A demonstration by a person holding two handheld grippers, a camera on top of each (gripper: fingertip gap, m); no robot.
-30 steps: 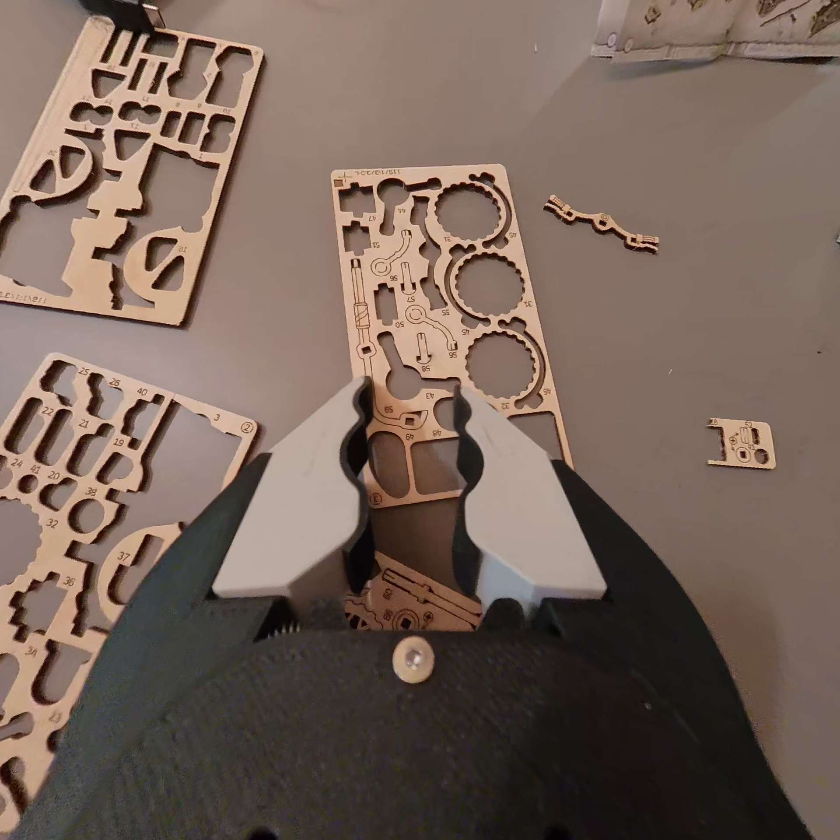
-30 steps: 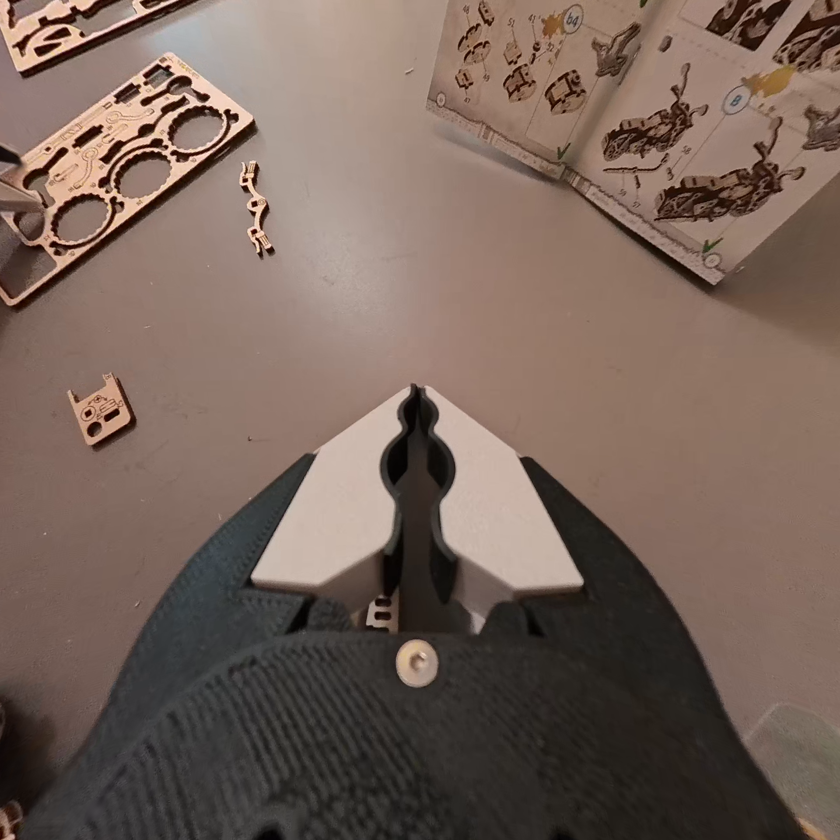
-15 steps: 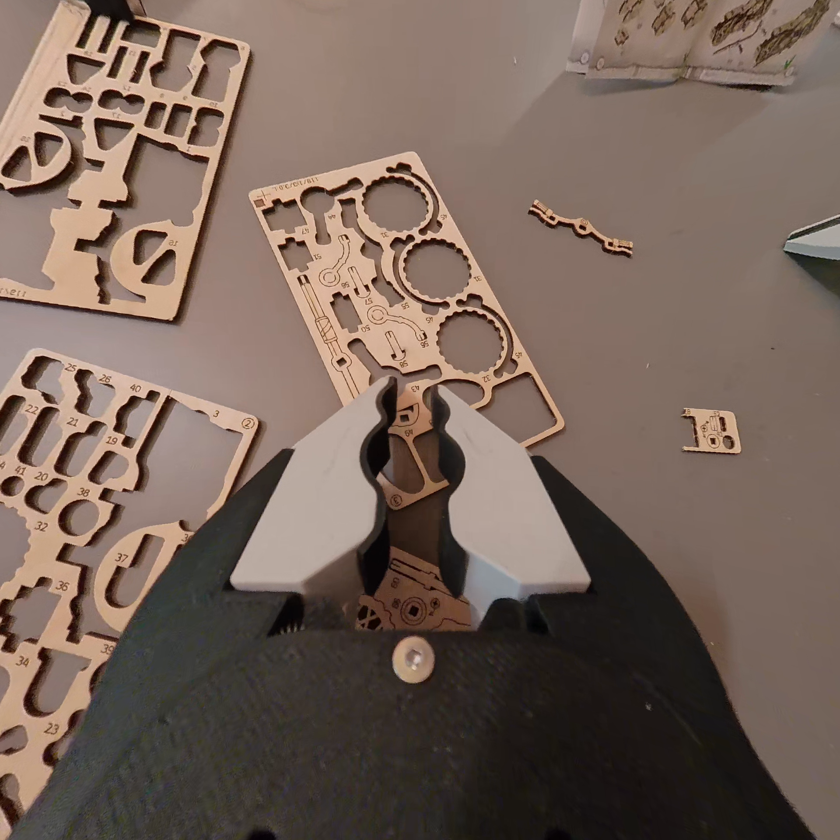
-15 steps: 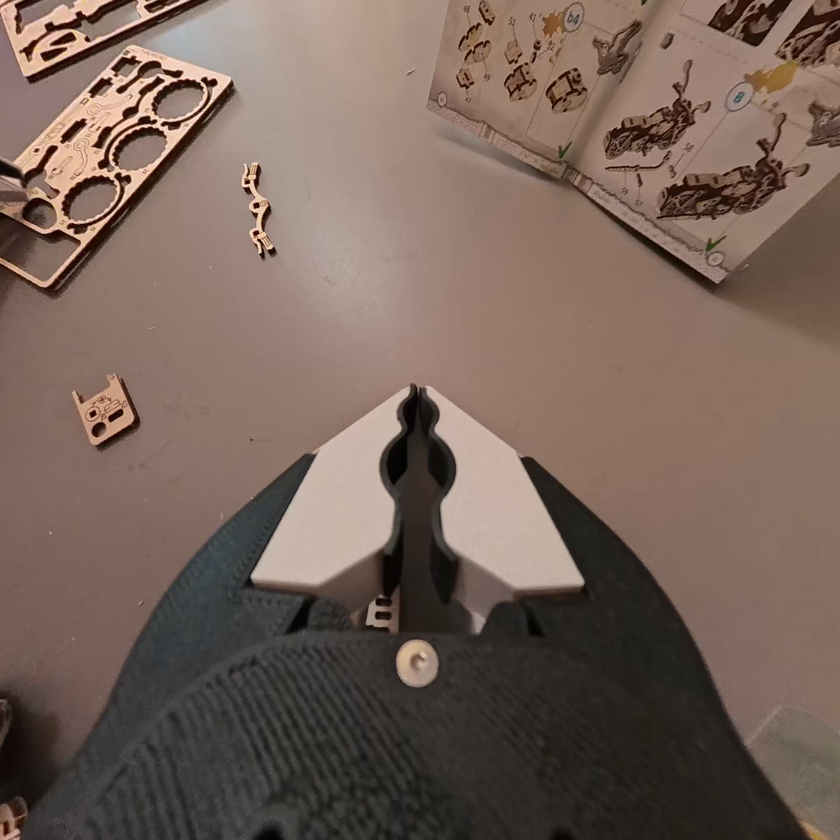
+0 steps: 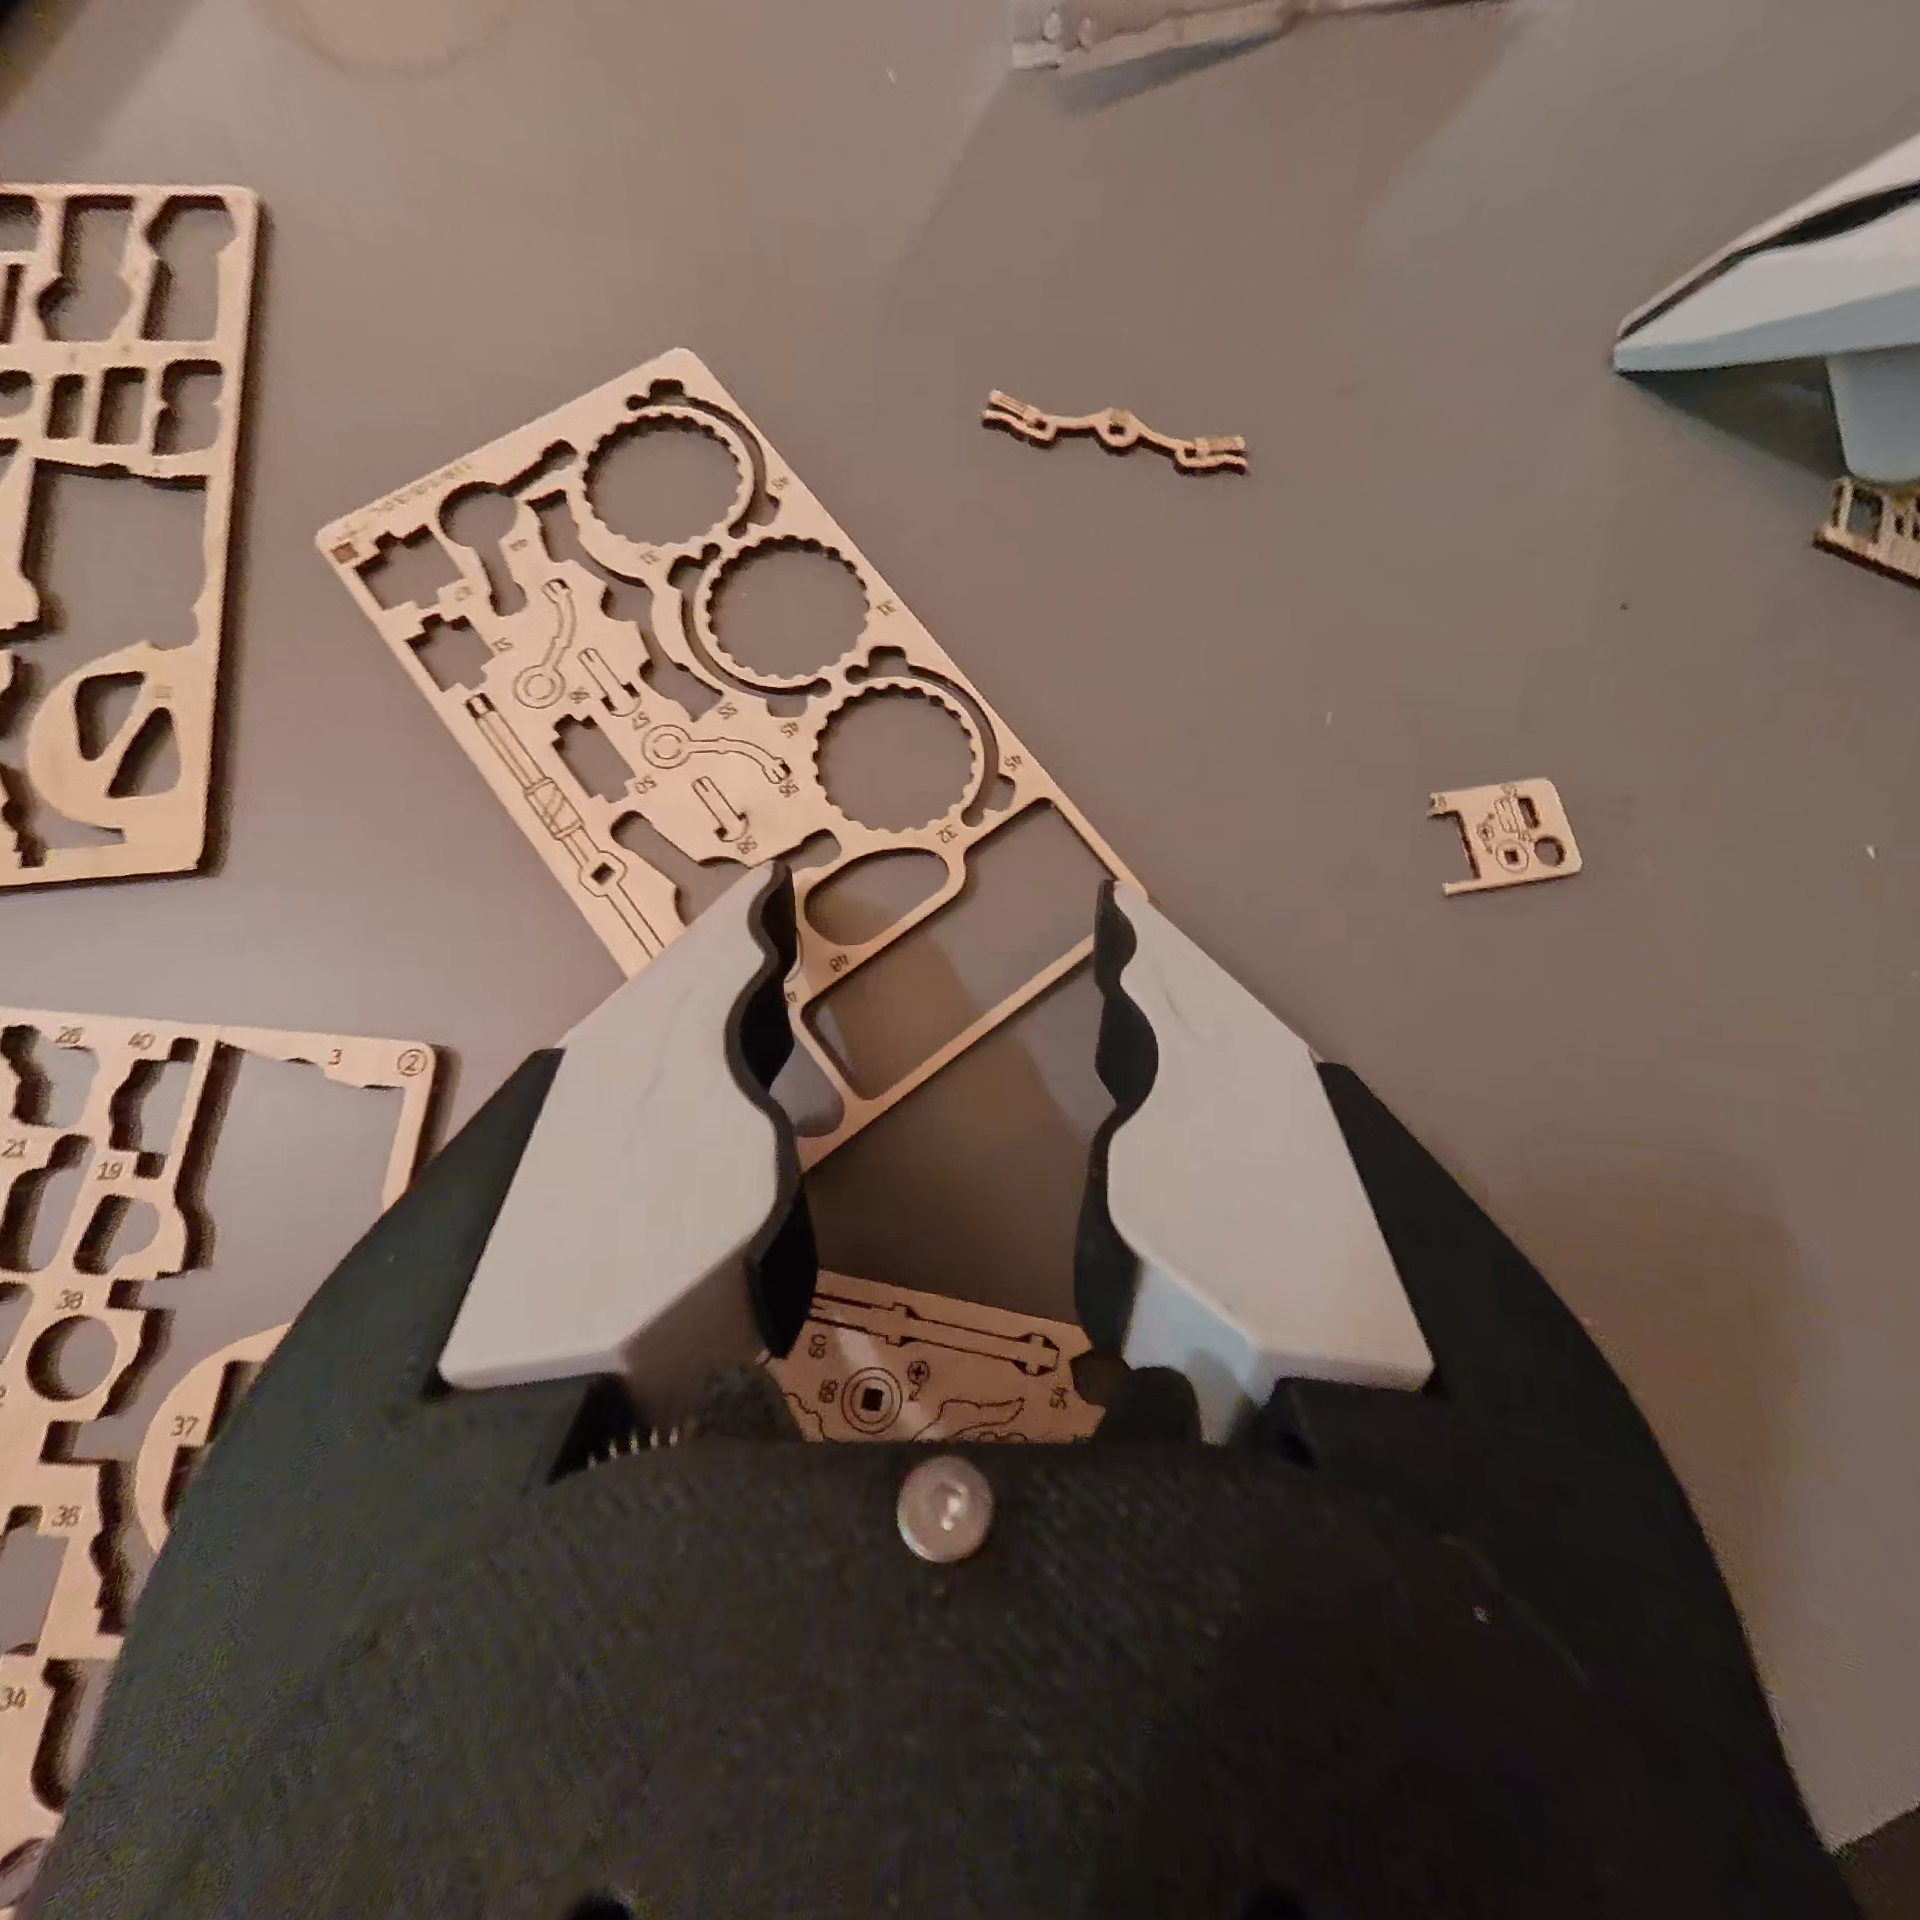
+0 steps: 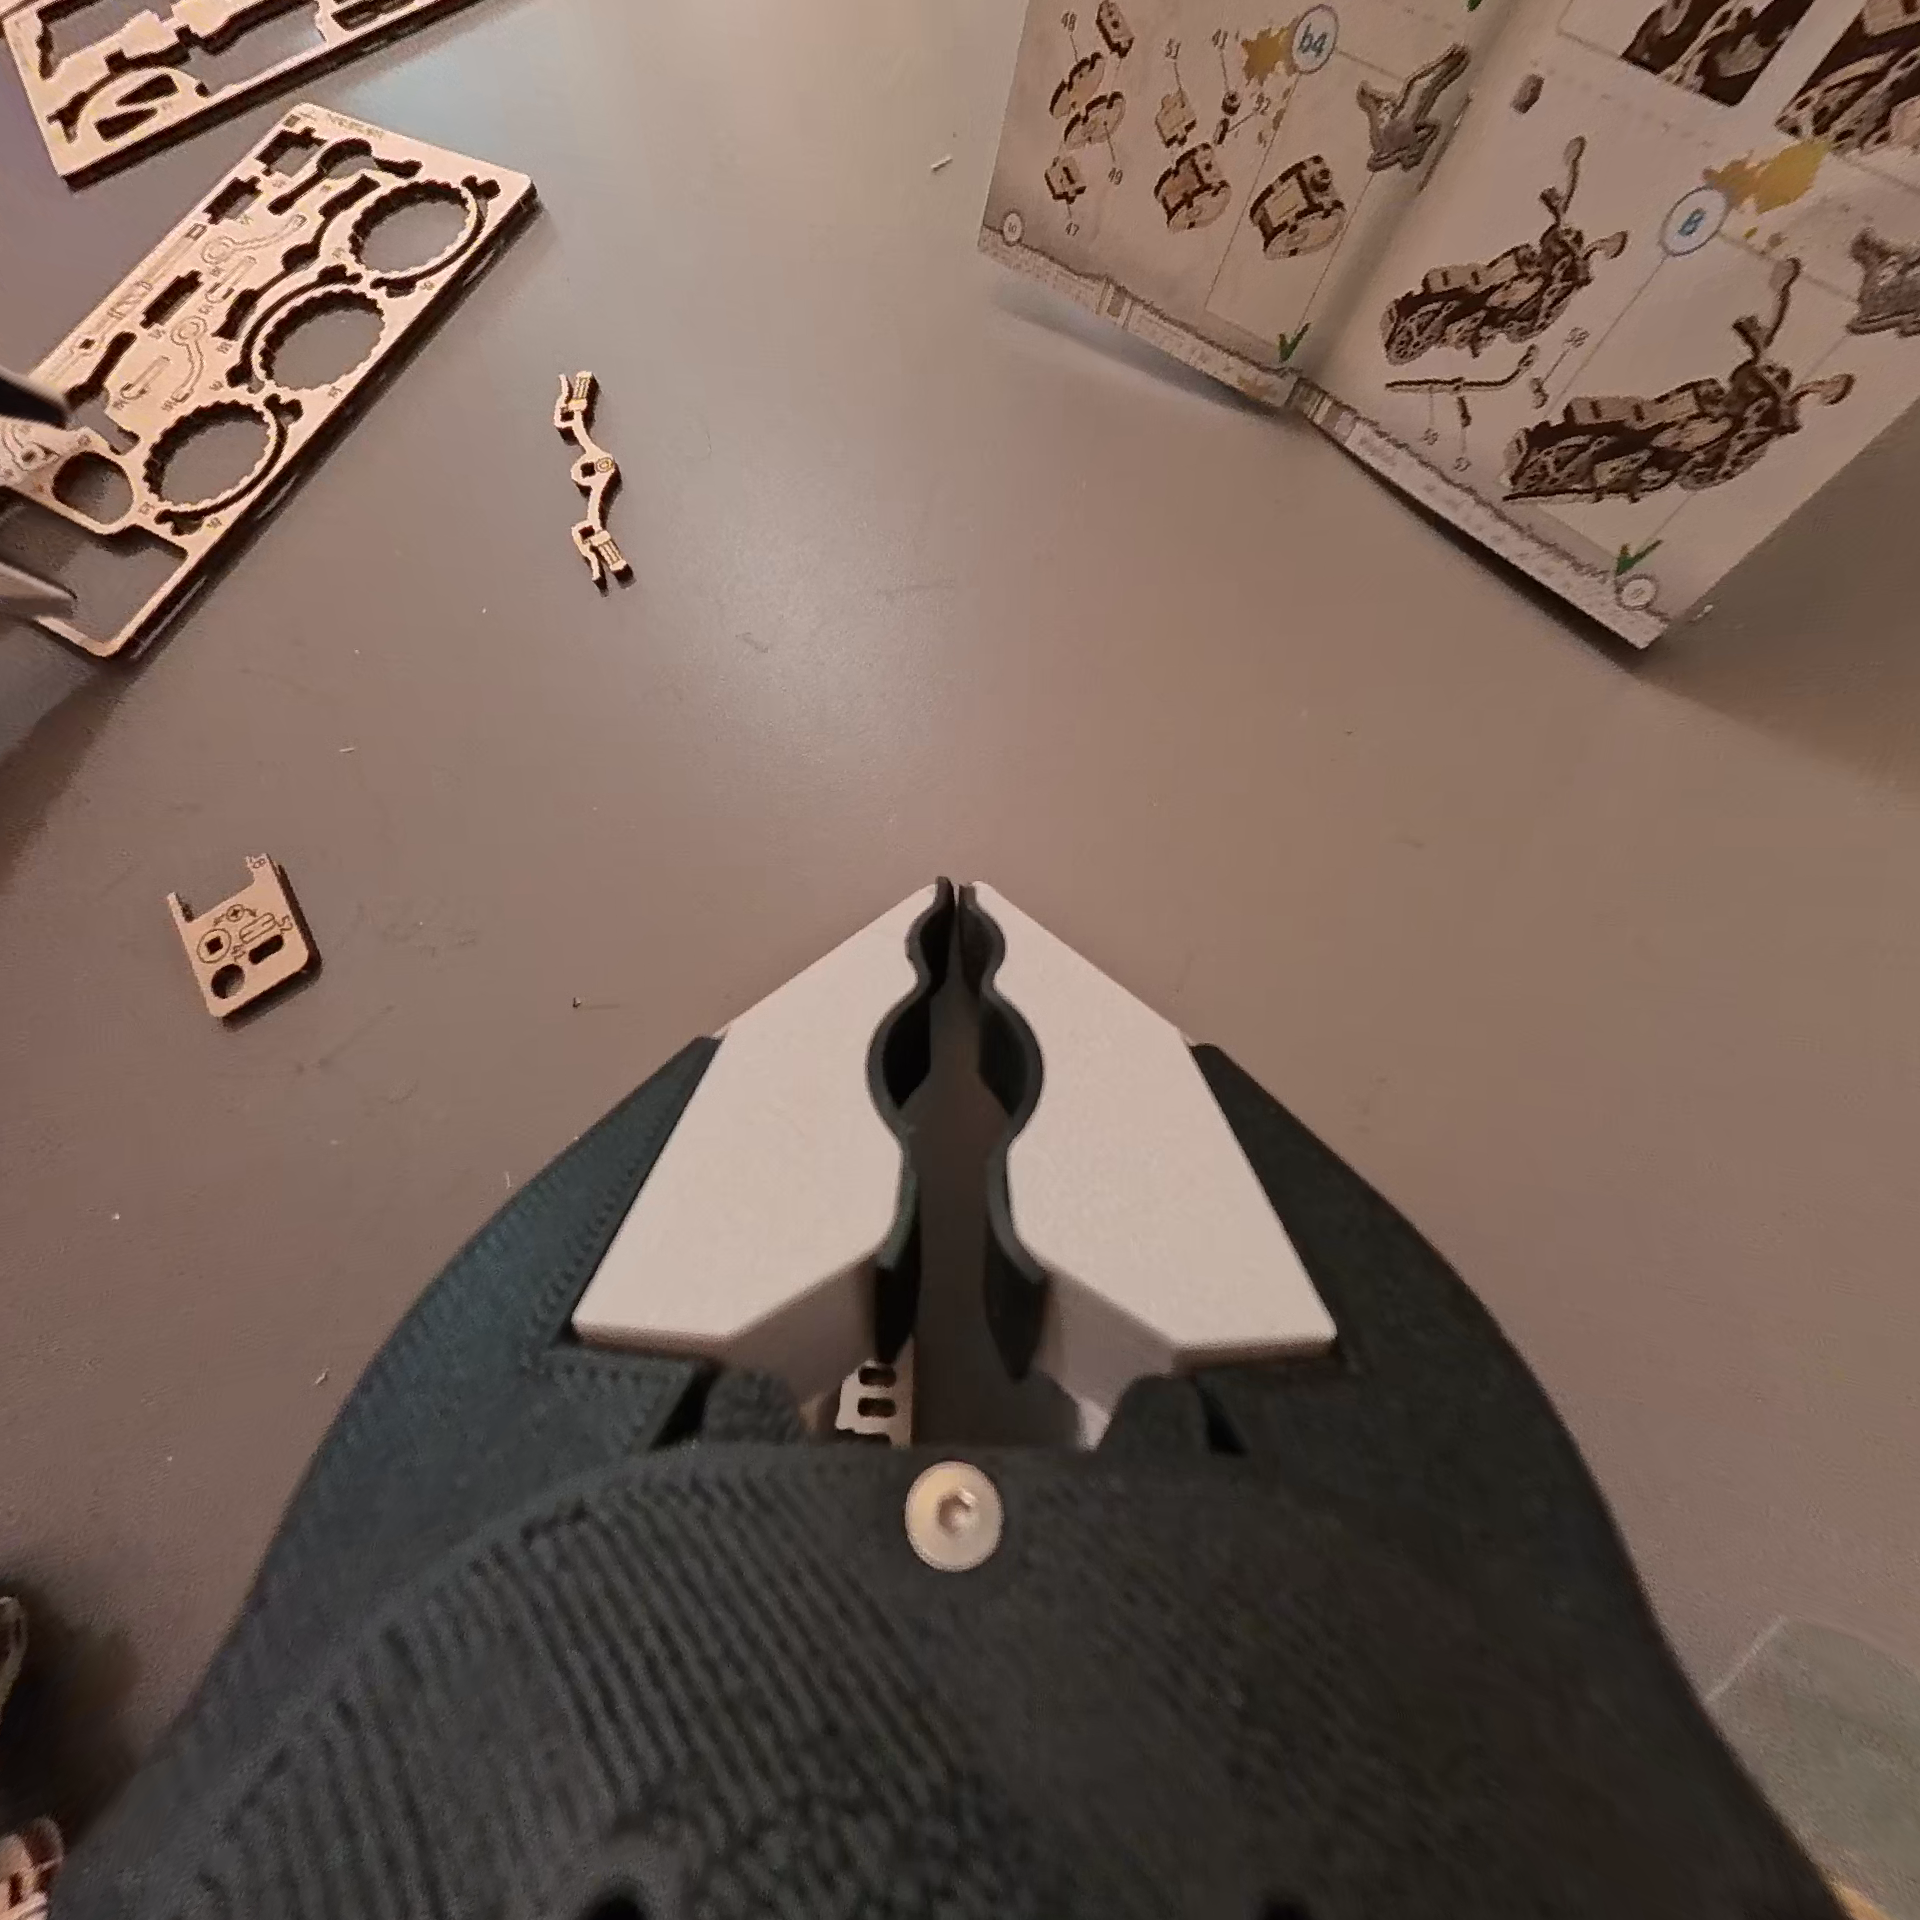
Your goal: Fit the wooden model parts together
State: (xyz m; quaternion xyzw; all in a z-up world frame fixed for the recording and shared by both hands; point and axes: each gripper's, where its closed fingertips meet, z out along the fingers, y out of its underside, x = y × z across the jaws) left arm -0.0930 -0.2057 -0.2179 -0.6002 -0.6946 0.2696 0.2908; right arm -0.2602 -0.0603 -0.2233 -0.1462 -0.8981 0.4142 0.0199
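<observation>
My left gripper [image 5: 945, 894] is open wide, just above the near end of a wooden sheet with three round cut-outs [image 5: 665, 665], which lies flat and aslant on the grey table. A printed wooden part [image 5: 925, 1382] shows below, between the finger bases. My right gripper [image 6: 956, 888] is shut on a thin wooden part [image 6: 873, 1392] that peeks out beneath its fingers. It also shows at the upper right of the left wrist view [image 5: 1766, 291]. A wavy strip part [image 5: 1117, 431] and a small square plate [image 5: 1507, 836] lie loose between the grippers.
Two more cut-out sheets lie at the left [image 5: 104, 520] [image 5: 156, 1299]. An unfolded instruction sheet [image 6: 1455, 260] lies at the far right. In the right wrist view the strip [image 6: 592, 483], the plate [image 6: 244, 940] and the round-holed sheet [image 6: 281, 343] lie to the left. There is about 25 cm between the tips of the two grippers. My left tips are roughly 9 cm from the small square plate [image 5: 1507, 836]. It is also in sight in the right wrist view [image 6: 240, 933].
The left gripper's jaws narrowed over the sheet's near end, then opened wide. The round-holed sheet has turned, its far end swinging left. The right gripper has stayed shut and still.
</observation>
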